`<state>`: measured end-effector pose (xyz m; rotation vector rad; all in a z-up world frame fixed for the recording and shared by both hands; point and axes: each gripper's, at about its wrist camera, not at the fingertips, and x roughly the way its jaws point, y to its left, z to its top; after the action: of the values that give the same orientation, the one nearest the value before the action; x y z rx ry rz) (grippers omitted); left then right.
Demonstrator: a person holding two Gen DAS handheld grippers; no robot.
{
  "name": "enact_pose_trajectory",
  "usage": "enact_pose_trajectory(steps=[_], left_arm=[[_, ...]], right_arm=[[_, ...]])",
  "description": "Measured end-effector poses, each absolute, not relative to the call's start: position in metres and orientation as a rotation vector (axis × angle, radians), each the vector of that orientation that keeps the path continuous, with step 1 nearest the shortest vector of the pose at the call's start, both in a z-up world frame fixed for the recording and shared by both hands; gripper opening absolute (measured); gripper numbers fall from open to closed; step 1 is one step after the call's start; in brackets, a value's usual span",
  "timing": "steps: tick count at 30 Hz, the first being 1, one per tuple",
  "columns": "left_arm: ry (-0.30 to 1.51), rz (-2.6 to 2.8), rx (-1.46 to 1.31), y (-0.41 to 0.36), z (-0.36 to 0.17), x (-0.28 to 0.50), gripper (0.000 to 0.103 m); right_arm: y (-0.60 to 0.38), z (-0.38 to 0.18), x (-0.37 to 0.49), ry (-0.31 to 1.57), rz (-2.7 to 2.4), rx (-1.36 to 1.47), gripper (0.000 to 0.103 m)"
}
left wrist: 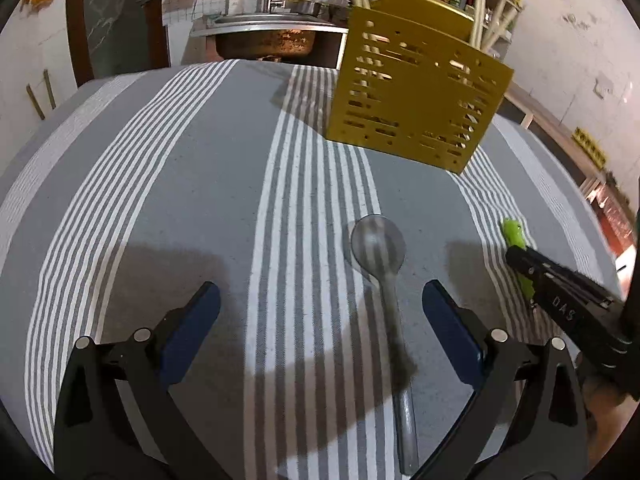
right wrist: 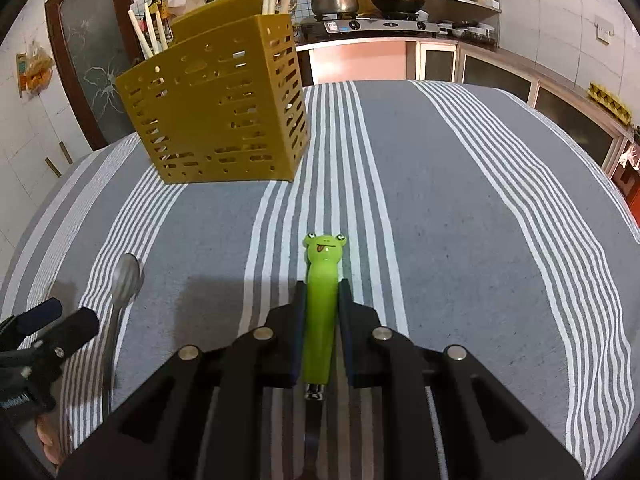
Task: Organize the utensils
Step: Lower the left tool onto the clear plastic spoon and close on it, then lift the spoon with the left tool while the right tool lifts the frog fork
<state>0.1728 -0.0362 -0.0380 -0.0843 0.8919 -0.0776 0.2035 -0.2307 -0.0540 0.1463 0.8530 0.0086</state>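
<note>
At the bottom of the right wrist view, the right gripper (right wrist: 322, 308) is closed on the green frog-handled utensil (right wrist: 320, 320), apparently ready to carry it to the yellow utensil holder (right wrist: 216, 108) at upper left. In the left wrist view, the left gripper (left wrist: 320, 312) hangs wide open around the metal spoon (left wrist: 384, 280) on the striped tablecloth (left wrist: 180, 180), seemingly poised to grasp it.

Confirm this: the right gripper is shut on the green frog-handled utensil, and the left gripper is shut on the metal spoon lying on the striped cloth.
Not quite. The left gripper is open: in the left wrist view its fingers stand wide apart either side of the metal spoon, touching nothing. The right gripper is indeed shut on the green frog-handled utensil.
</note>
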Motion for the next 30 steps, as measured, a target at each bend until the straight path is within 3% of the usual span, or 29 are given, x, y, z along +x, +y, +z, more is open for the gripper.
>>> enact_pose_trajectory(steps=[5, 7, 8, 10, 16, 30], left_arm=[[0.914, -0.094, 0.013, -0.056, -0.045, 0.180, 0.087], [0.942, -0.117, 0.012, -0.059, -0.050, 0.185, 0.074], [0.942, -0.119, 0.014, -0.061, -0.050, 0.187, 0.073], [0.937, -0.134, 0.016, -0.061, -0.048, 0.190, 0.061], [0.945, -0.185, 0.010, -0.063, -0.045, 0.201, 0.037], [0.910, -0.235, -0.039, -0.054, -0.043, 0.208, 0.035]], right_arm=[[-0.232, -0.054, 0.202, 0.853, 0.011, 0.155, 0.016], [-0.232, -0.054, 0.203, 0.855, 0.011, 0.153, 0.016], [-0.232, -0.054, 0.203, 0.855, 0.010, 0.152, 0.016], [-0.232, -0.054, 0.204, 0.859, 0.008, 0.147, 0.016], [-0.229, -0.054, 0.207, 0.875, 0.000, 0.127, 0.016], [-0.229, -0.047, 0.203, 0.841, -0.007, 0.160, 0.016]])
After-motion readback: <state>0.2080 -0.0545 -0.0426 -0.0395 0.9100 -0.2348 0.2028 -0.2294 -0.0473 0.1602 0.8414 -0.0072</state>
